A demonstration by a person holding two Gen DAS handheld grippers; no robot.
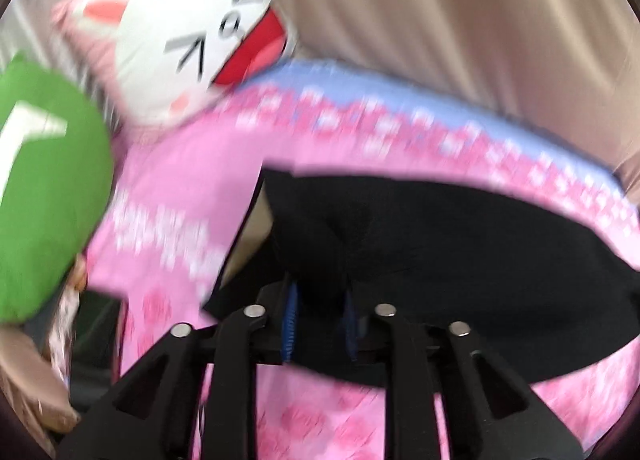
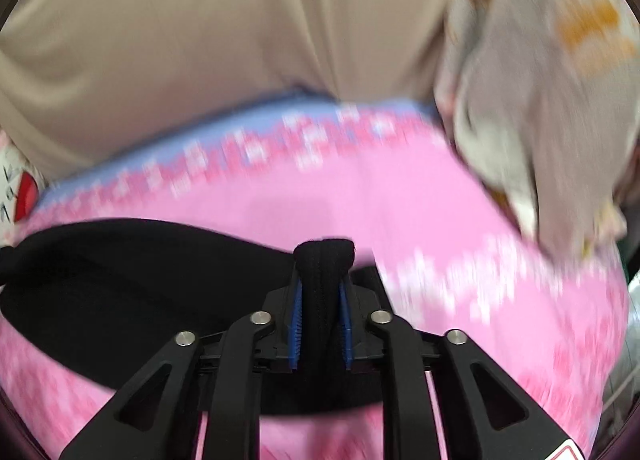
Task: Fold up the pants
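Note:
The black pants (image 1: pixel 460 228) lie spread on a pink bedcover (image 1: pixel 188 164), and both views are blurred. In the left wrist view my left gripper (image 1: pixel 320 320) is shut on an edge of the pants, with black cloth filling the gap between its blue pads (image 1: pixel 291 320). The pants (image 2: pixel 120 284) stretch off to the left in the right wrist view. There my right gripper (image 2: pixel 323 324) is shut on a bunched fold of them, which sticks up as a black nub between the blue pads (image 2: pixel 297 324).
The pink flowered bedcover (image 2: pixel 400 200) has a pale blue border at its far edge. A white cat-face pillow (image 1: pixel 192 48) and a green cushion (image 1: pixel 48 188) lie at the left. Beige drapery (image 2: pixel 200 40) hangs behind. A grey patterned cloth (image 2: pixel 540 120) lies at the right.

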